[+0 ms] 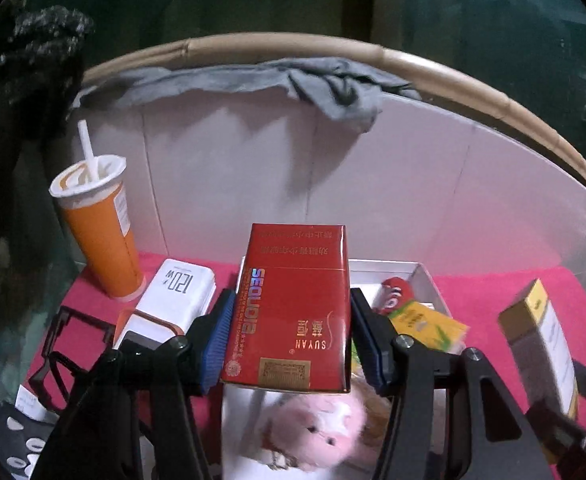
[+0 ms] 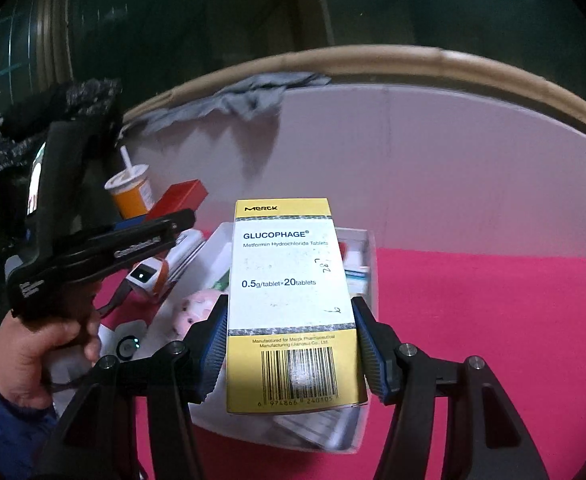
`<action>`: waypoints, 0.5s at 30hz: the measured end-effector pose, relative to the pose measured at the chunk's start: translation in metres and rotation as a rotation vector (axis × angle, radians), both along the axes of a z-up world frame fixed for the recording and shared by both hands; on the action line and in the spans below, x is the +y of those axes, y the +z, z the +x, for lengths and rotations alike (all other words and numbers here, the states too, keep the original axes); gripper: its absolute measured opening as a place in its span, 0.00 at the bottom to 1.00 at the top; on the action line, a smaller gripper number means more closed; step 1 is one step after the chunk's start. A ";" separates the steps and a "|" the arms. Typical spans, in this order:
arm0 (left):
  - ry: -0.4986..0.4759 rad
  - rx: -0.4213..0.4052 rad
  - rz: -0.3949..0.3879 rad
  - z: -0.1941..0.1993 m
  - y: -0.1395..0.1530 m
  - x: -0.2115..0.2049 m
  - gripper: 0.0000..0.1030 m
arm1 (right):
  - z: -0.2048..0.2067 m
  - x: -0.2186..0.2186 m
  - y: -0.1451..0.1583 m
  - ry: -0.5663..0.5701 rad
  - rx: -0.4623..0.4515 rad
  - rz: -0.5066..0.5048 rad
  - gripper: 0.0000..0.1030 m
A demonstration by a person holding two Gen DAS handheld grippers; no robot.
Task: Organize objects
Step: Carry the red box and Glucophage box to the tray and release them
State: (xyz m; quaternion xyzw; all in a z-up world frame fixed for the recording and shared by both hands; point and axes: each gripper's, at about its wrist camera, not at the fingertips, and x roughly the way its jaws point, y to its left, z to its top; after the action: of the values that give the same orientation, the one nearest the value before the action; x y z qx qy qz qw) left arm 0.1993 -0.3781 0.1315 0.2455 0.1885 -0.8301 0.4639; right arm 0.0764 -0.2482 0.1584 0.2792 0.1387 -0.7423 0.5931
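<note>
Both grippers (image 1: 291,336) (image 2: 291,350) tilted down, loaded

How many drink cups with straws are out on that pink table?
1: the orange cup stands at the table's far left, beside the white power bank. Others may hide behind the held boxes.

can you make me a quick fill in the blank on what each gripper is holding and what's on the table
1. The left gripper is shut on a ____ cigarette pack.
2. The right gripper grips a Glucophage box whose top and bottom bands are ____.
3. The orange cup has a white ____ sticking out of its lid.
4. The table is covered by a ____ cloth.

Missing words: red; yellow; straw; pink
</note>
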 end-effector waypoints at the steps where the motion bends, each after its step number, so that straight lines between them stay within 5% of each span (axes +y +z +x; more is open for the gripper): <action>1: -0.004 0.003 0.008 0.000 -0.004 -0.006 0.53 | 0.004 -0.007 -0.002 0.004 0.000 0.005 0.61; 14: 0.010 -0.007 0.086 -0.015 -0.039 -0.040 0.55 | 0.000 -0.071 -0.032 -0.037 0.042 0.105 0.61; 15: 0.011 -0.004 0.102 -0.015 -0.043 -0.042 0.67 | -0.002 -0.073 -0.034 -0.041 0.037 0.109 0.62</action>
State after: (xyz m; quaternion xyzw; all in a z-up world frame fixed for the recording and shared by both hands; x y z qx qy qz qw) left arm 0.1839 -0.4198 0.0889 0.2694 0.2310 -0.8163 0.4557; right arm 0.0739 -0.3214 0.1241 0.3002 0.1842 -0.7508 0.5588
